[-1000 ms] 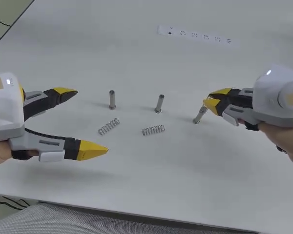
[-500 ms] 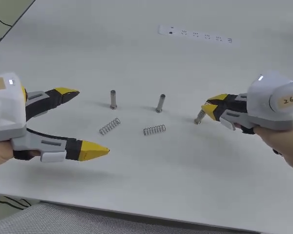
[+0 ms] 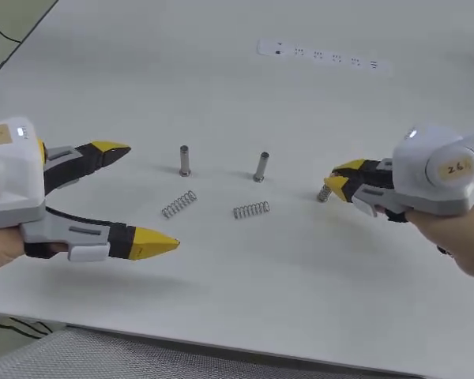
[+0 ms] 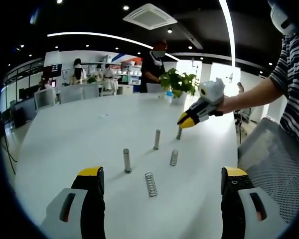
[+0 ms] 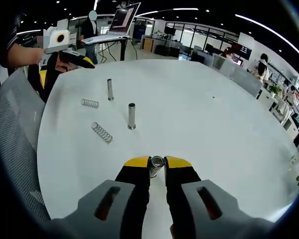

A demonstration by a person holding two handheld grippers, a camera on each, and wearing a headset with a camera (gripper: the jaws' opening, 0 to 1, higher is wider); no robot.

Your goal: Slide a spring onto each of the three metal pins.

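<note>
1. My right gripper (image 5: 156,162) has its jaws drawn in tight on the threaded spring (image 5: 152,172). That spring sits on the right pin (image 5: 157,160), whose round flat head shows between my yellow tips with the coils just under it.
2. My left gripper (image 3: 136,197) has its jaws spread wide with nothing between them. It hangs over the near part of the table (image 3: 245,300), to the left of the pins and well apart from them.
3. The left pin (image 3: 184,160) and the middle pin (image 3: 261,166) stand upright and bare. Each is a slim cylinder of dull grey metal with a slightly broader head.
4. Two springs lie loose on their sides on the table, just on my side of those bare pins.
   - The slanted spring (image 3: 178,204) lies near the left pin, angled across the surface.
   - The level spring (image 3: 250,209) lies near the middle pin, almost square to my view.
   - Both are thin silvery wire wound in open, even coils, and neither touches a pin.
5. The three pins form a row across the table, with the right pin at the end next to my right gripper.
6. The table is white, smooth and matt, with soft shadows under the pins.
7. A long, flat white power strip (image 3: 324,57) lies at the far side.
8. Both grippers have glossy white plastic bodies and black jaws that taper to pointed yellow wedges.
</note>
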